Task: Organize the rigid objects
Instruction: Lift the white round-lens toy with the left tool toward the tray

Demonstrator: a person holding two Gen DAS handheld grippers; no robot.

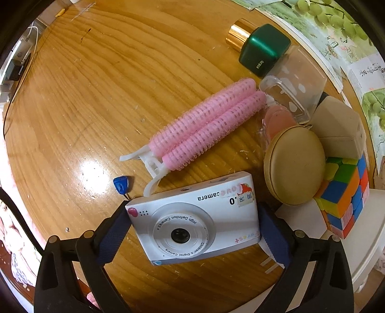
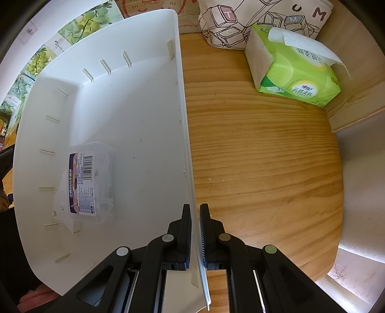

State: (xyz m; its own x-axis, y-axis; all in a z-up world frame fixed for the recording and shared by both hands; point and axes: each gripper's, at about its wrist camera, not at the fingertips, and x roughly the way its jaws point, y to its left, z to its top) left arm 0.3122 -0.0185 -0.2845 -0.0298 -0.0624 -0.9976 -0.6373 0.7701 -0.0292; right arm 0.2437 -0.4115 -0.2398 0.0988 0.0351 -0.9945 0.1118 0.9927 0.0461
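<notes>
In the left wrist view my left gripper (image 1: 192,224) is shut on a white children's digital camera (image 1: 192,216); its blue pads press on the camera's two short ends, just above the wooden table (image 1: 84,96). Beyond it lie pink hair rollers (image 1: 207,125), a tan round case (image 1: 293,166), a colour cube (image 1: 344,195), a clear box (image 1: 293,84) and a green cube bottle (image 1: 263,49). In the right wrist view my right gripper (image 2: 195,216) is shut on the right wall of a white plastic bin (image 2: 134,101). A clear labelled box (image 2: 90,183) lies inside the bin.
A green tissue pack (image 2: 296,72) and a printed fabric bag (image 2: 259,19) stand at the back right of the table. A small blue clip (image 1: 121,184) lies left of the camera. A beige block (image 1: 339,125) sits behind the cube. The bin's corner (image 1: 365,240) shows at right.
</notes>
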